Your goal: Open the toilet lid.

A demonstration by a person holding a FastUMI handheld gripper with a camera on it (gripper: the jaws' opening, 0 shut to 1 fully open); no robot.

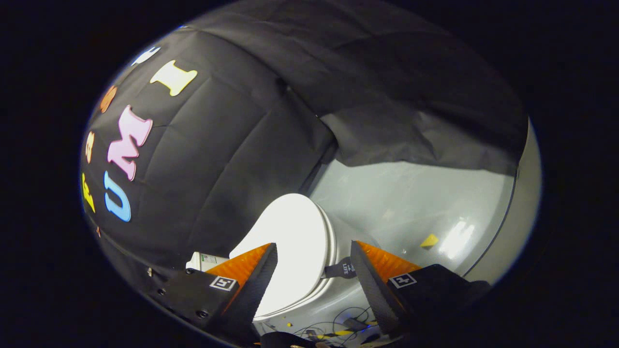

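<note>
Floor (416, 193), pale grey and glossy, spreads out beyond everything else, with the black cloth wall draped down behind it and along one side. Against that wall stands the toilet, and its white lid (290, 241) is the biggest bright thing close by: an oval slab lying down flat on the seat, so it looks closed as yet. Its long axis runs straight away from the hand-held gripper (314, 270), from the near rim down between the fingers up to the rounded far end by the cloth, so the lid points away along the fingers. The lid lies directly ahead and between the two fingers, a little toward the left one, which overlaps its edge in the view; I cannot tell whether that finger touches it. A short dark strap tab (341, 268) sticks out sideways from the lid's right edge, just inside the right finger (372, 282), and I would guess that is the handle to catch. The fingers stand wide apart, holding nothing. Smaller still: a small yellow scrap (429, 240) on the floor beyond the right finger, and tangled cables (333, 331) low between the fingers.
</note>
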